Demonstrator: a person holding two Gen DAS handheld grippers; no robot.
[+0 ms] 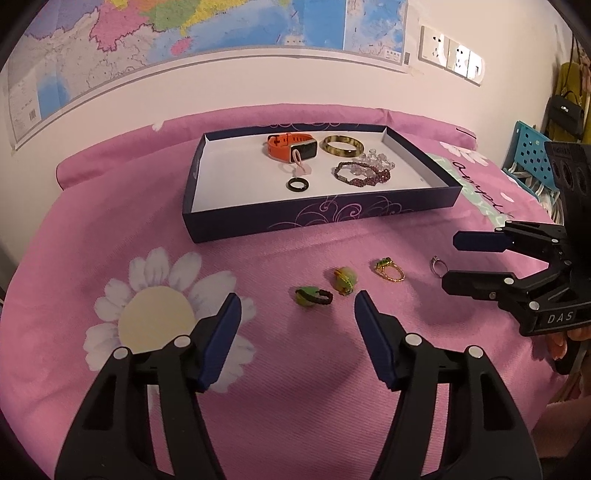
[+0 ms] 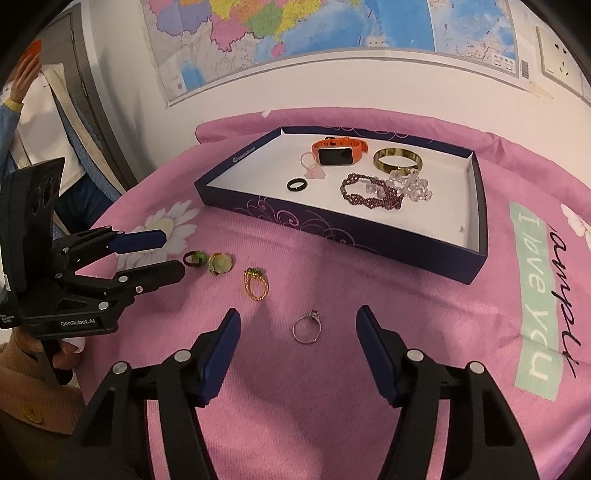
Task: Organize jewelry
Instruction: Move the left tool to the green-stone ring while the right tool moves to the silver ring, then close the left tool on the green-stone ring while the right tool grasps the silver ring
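A dark blue box tray (image 1: 325,218) (image 2: 332,225) sits on the pink bedspread and holds an orange watch (image 1: 291,144), a bangle (image 1: 341,146), beaded bracelets (image 1: 364,173) and a black ring (image 1: 297,184). In front of it lie a green ring with a black band (image 1: 312,296) (image 2: 194,258), a green-and-gold ring (image 1: 344,280) (image 2: 221,263), a gold chain ring (image 1: 388,270) (image 2: 255,283) and a silver ring (image 1: 437,266) (image 2: 306,328). My left gripper (image 1: 297,306) (image 2: 173,253) is open just before the two green rings. My right gripper (image 2: 297,325) (image 1: 448,260) is open around the silver ring.
A pink floral bedspread (image 1: 258,369) covers the surface. A wall with a map (image 1: 184,33) rises behind the tray. A blue perforated basket (image 1: 532,155) stands at the right. A person (image 2: 33,122) stands at the far left in the right wrist view.
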